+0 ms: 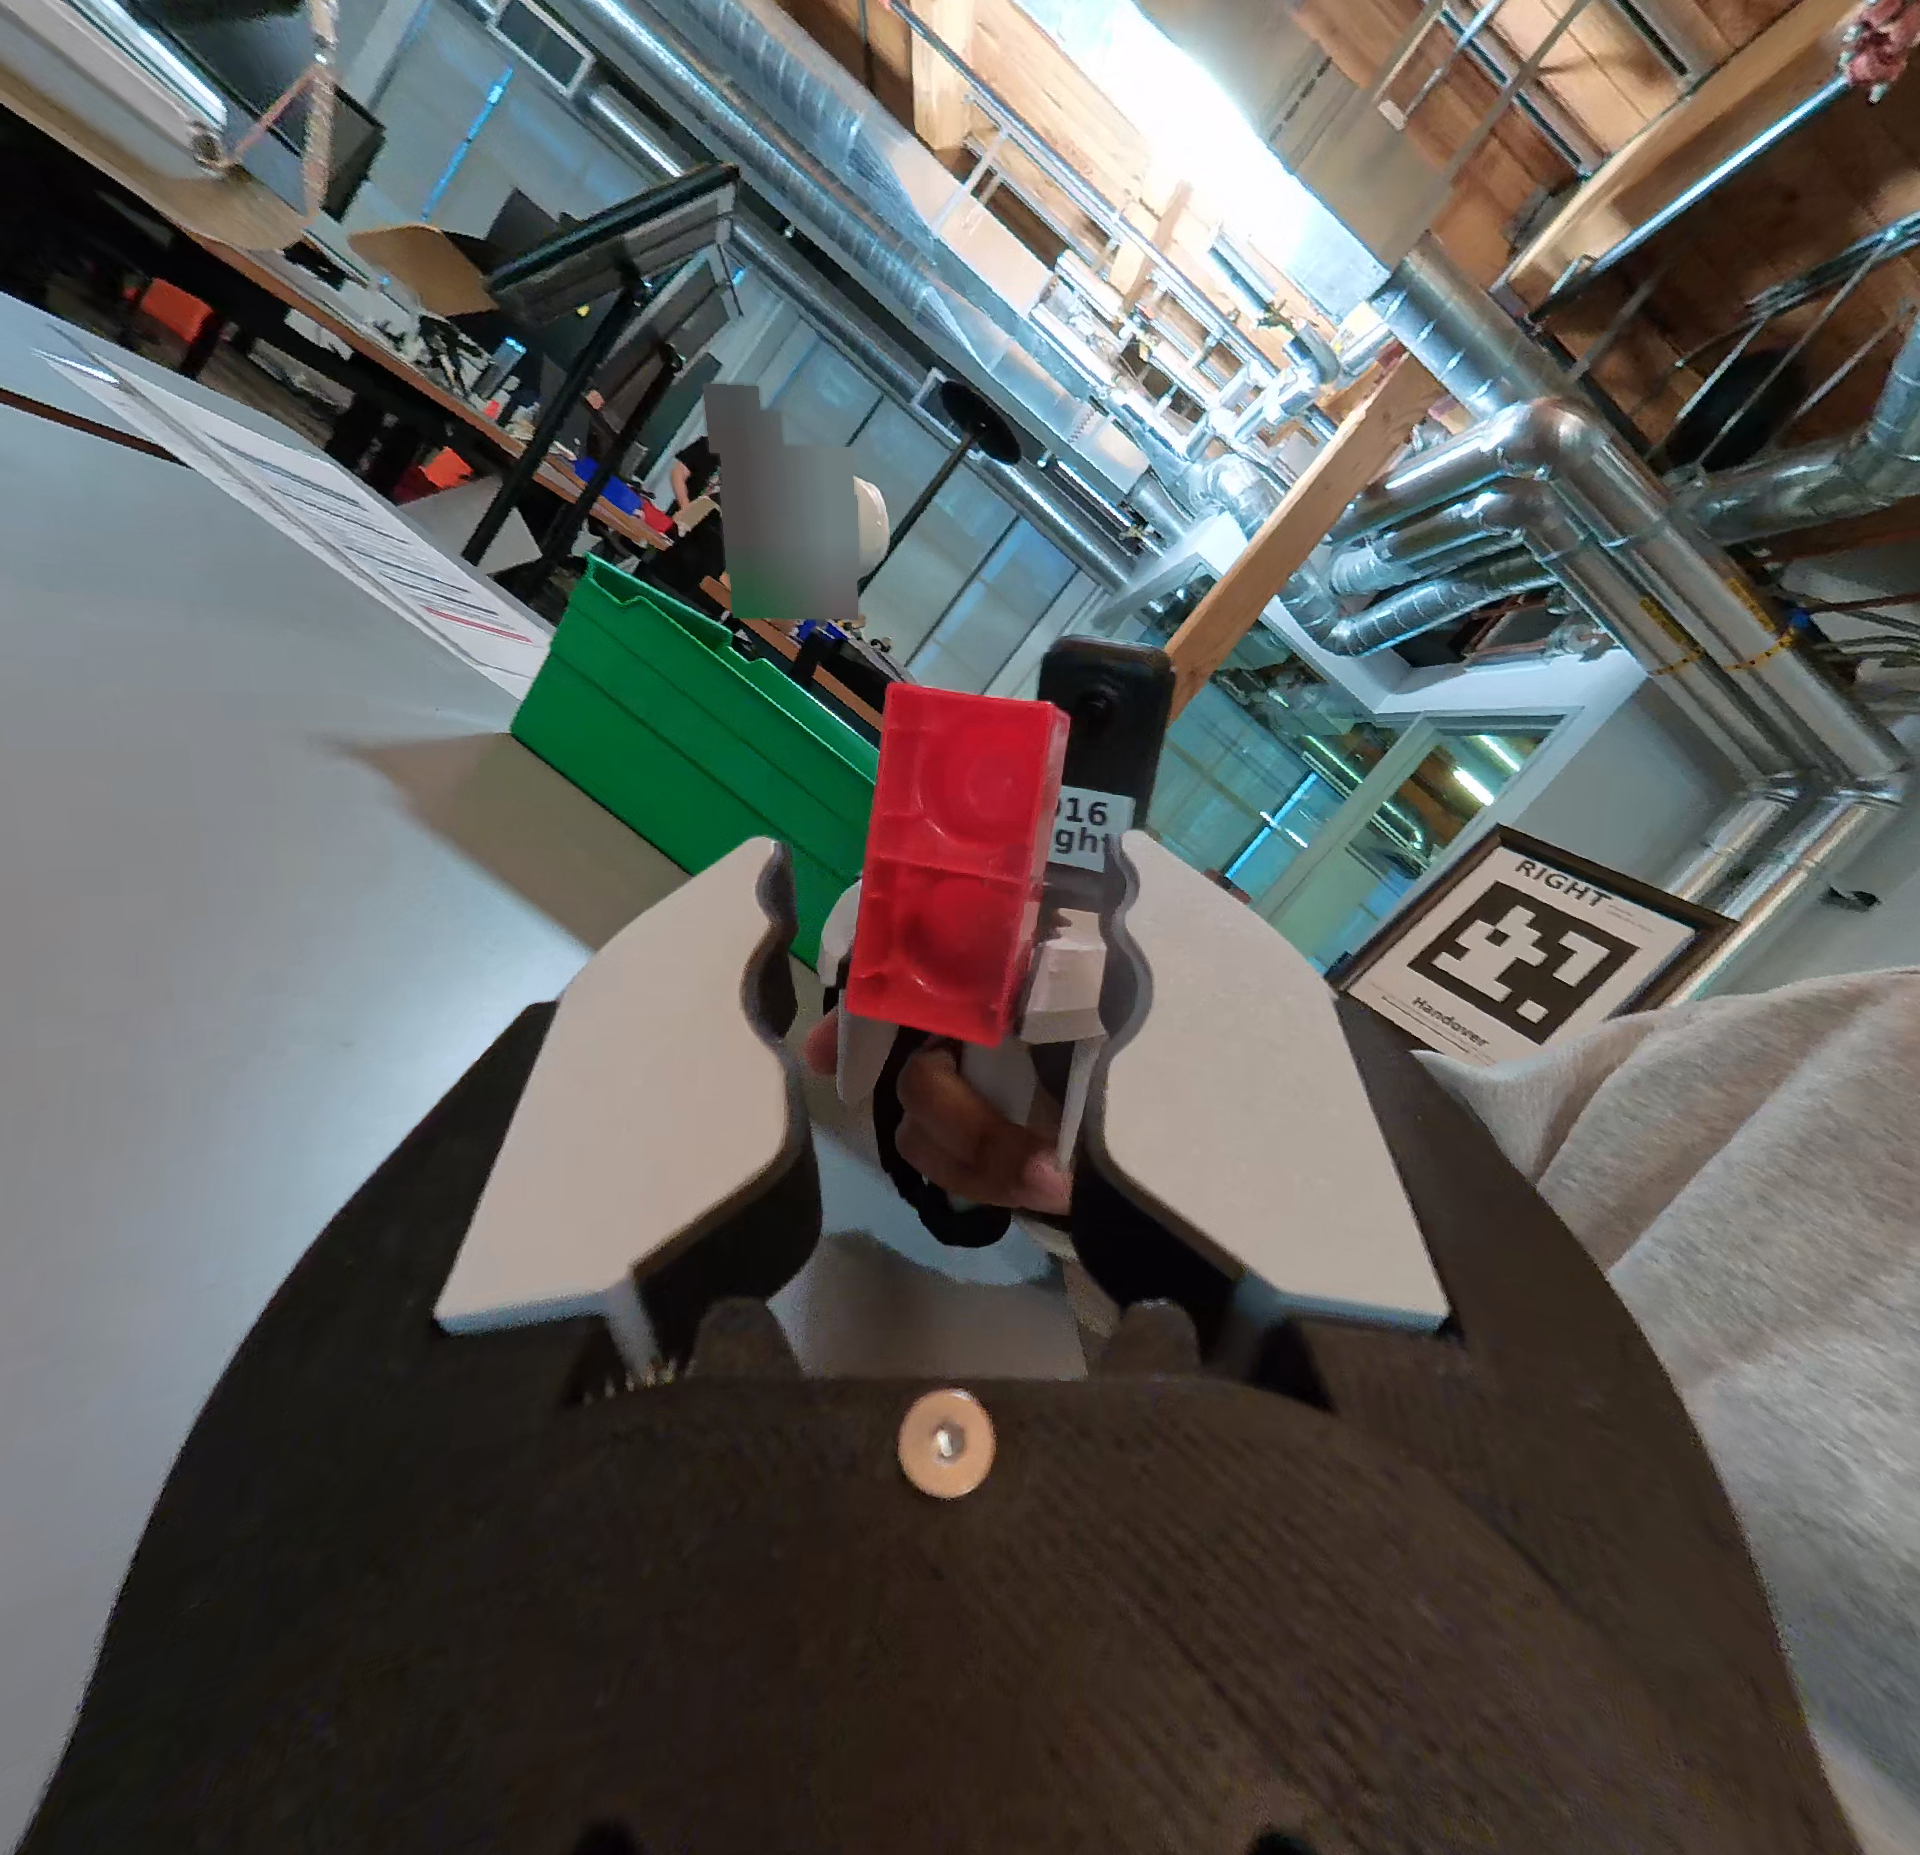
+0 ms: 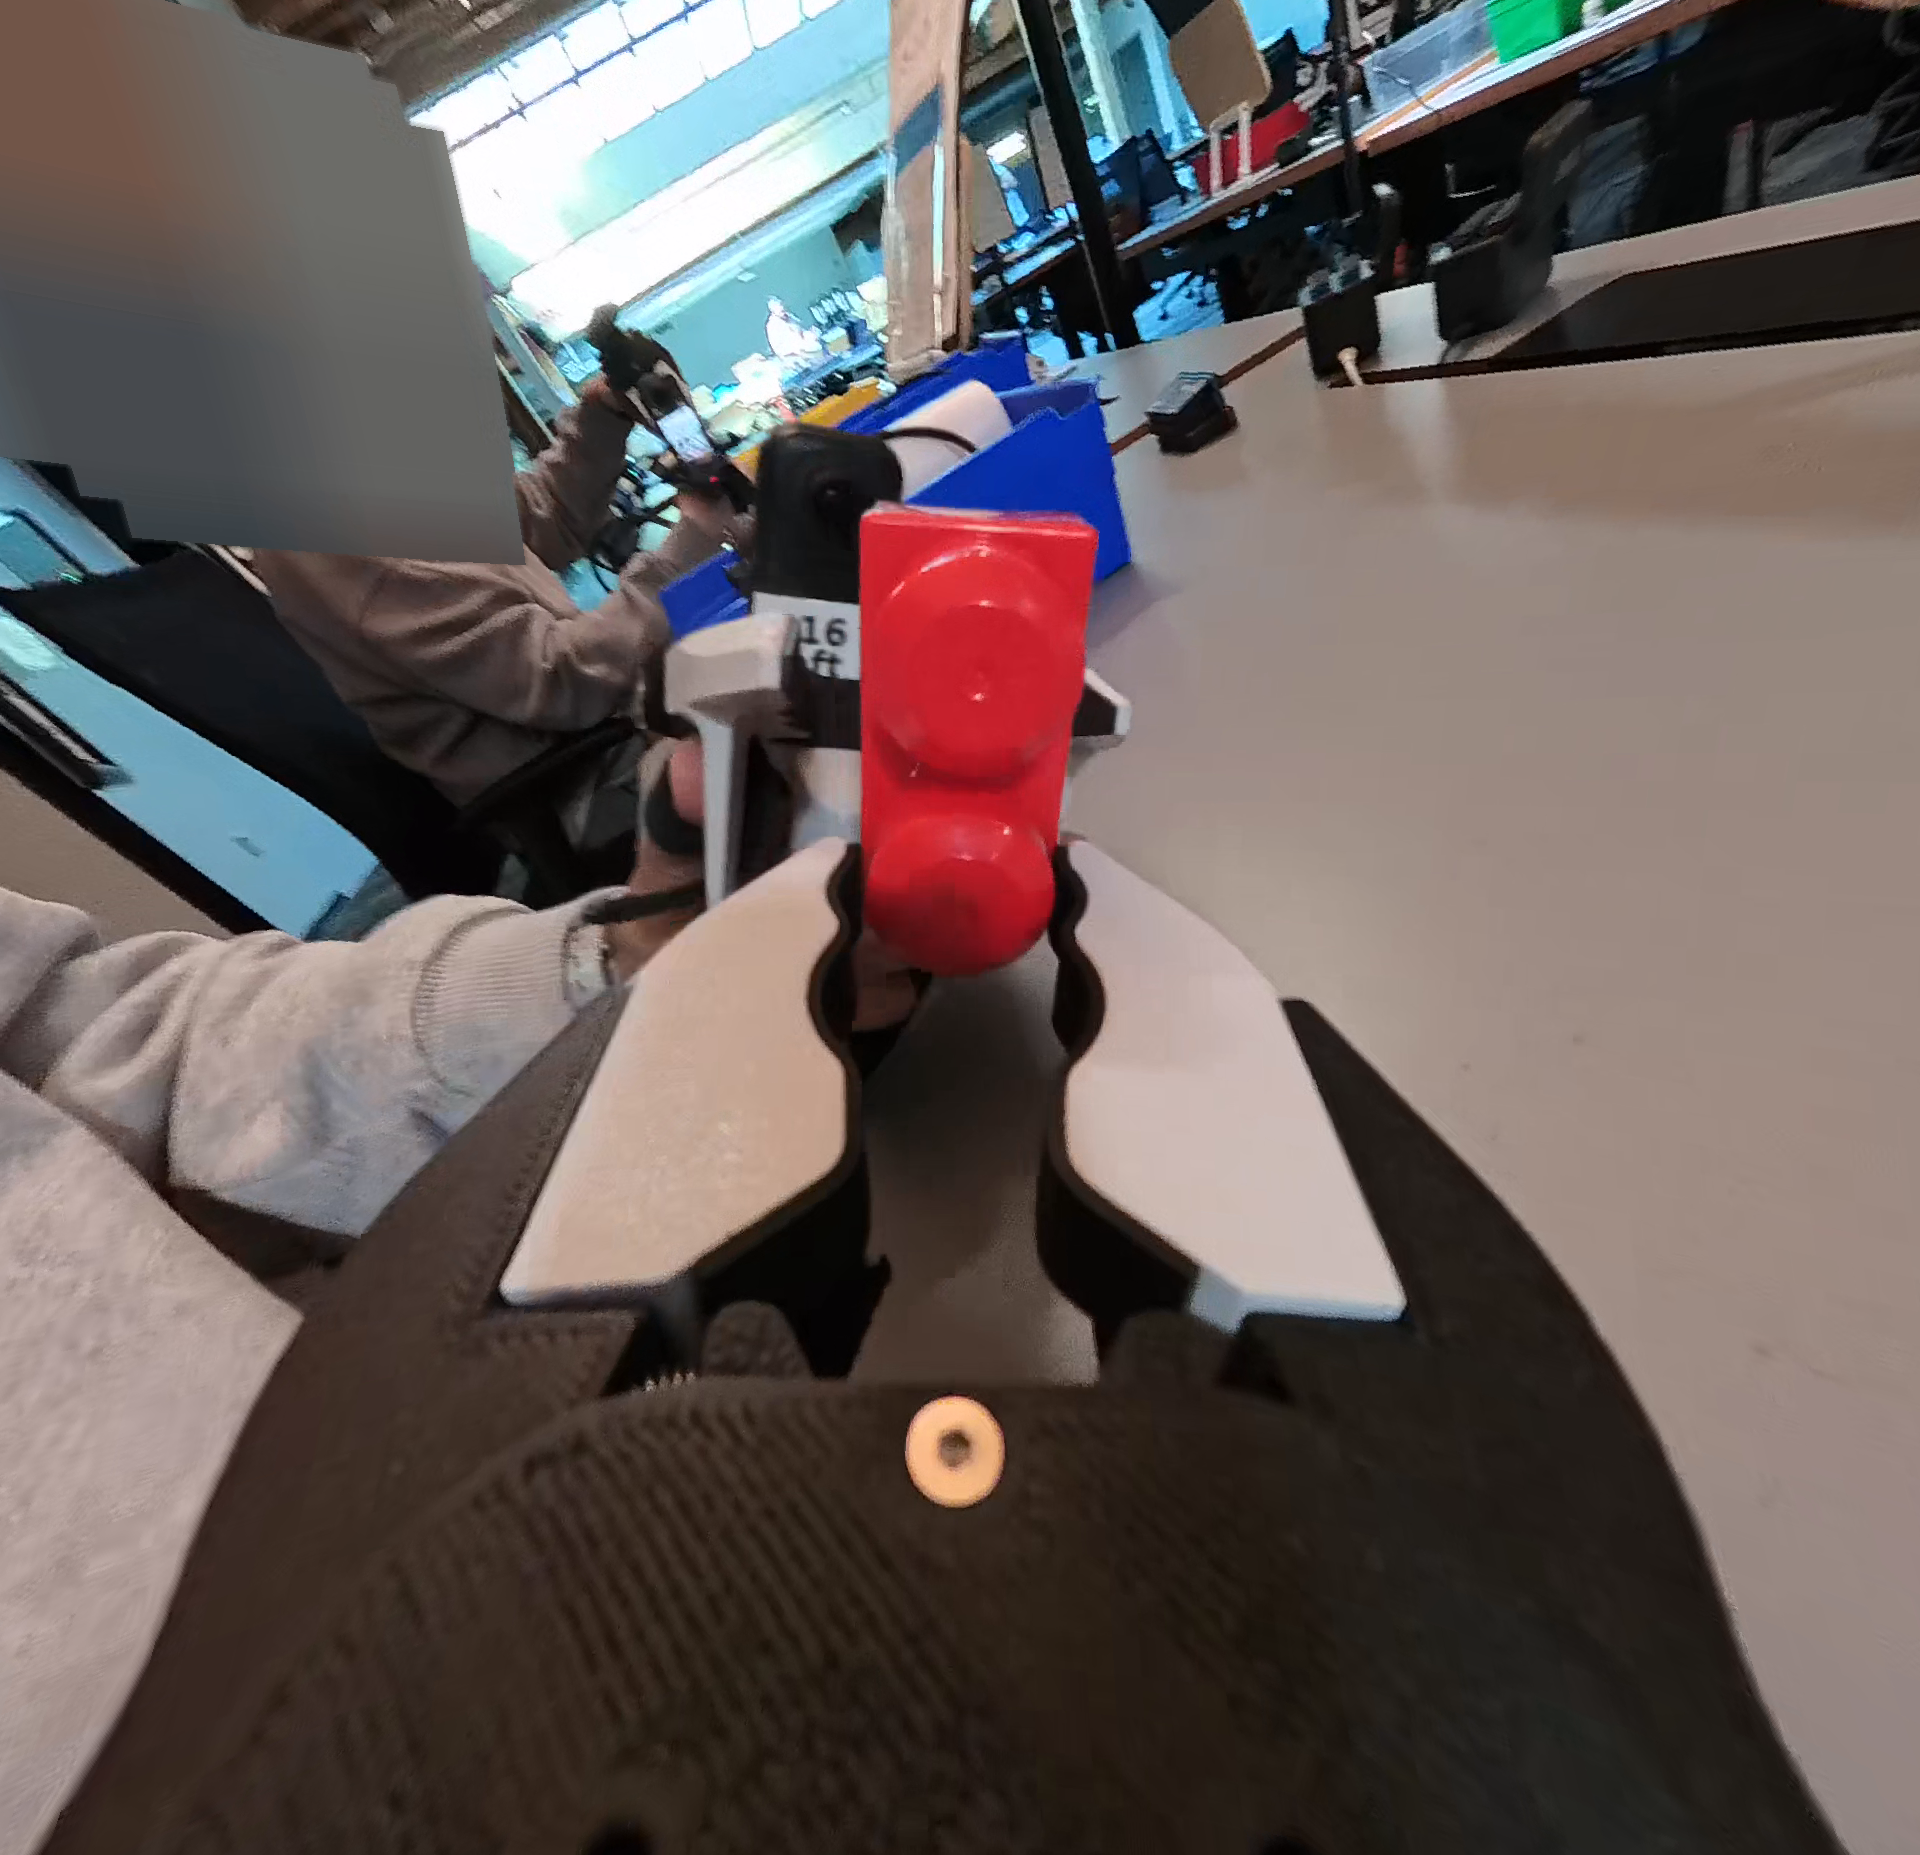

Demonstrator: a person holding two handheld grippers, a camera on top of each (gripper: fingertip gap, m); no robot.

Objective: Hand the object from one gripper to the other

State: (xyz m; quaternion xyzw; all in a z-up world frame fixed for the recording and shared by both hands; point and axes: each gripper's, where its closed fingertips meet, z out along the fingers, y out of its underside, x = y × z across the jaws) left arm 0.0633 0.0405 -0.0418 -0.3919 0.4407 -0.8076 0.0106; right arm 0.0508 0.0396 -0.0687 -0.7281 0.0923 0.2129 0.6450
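A red two-stud brick (image 2: pixel 966 725) is held upright above the grey table (image 2: pixel 1507 766). My right gripper (image 2: pixel 956 870) is shut on its lower end, studs facing that camera. In the left wrist view the brick (image 1: pixel 956 870) shows its hollow underside, with the right gripper (image 1: pixel 961 984) clamped on its lower part. My left gripper (image 1: pixel 951 849) is open wide, its fingers (image 1: pixel 675 1057) on either side of the brick with gaps showing. In the right wrist view the left gripper (image 2: pixel 909 699) sits behind the brick, fingers spread to both sides.
A green bin (image 1: pixel 675 745) and a printed sheet (image 1: pixel 312 517) lie on the table beyond the grippers. A framed marker sign (image 1: pixel 1527 943) stands at the right. A blue bin (image 2: pixel 1039 465) and small black devices (image 2: pixel 1190 408) sit farther back. A person's grey sleeve (image 2: pixel 260 1026) is at left.
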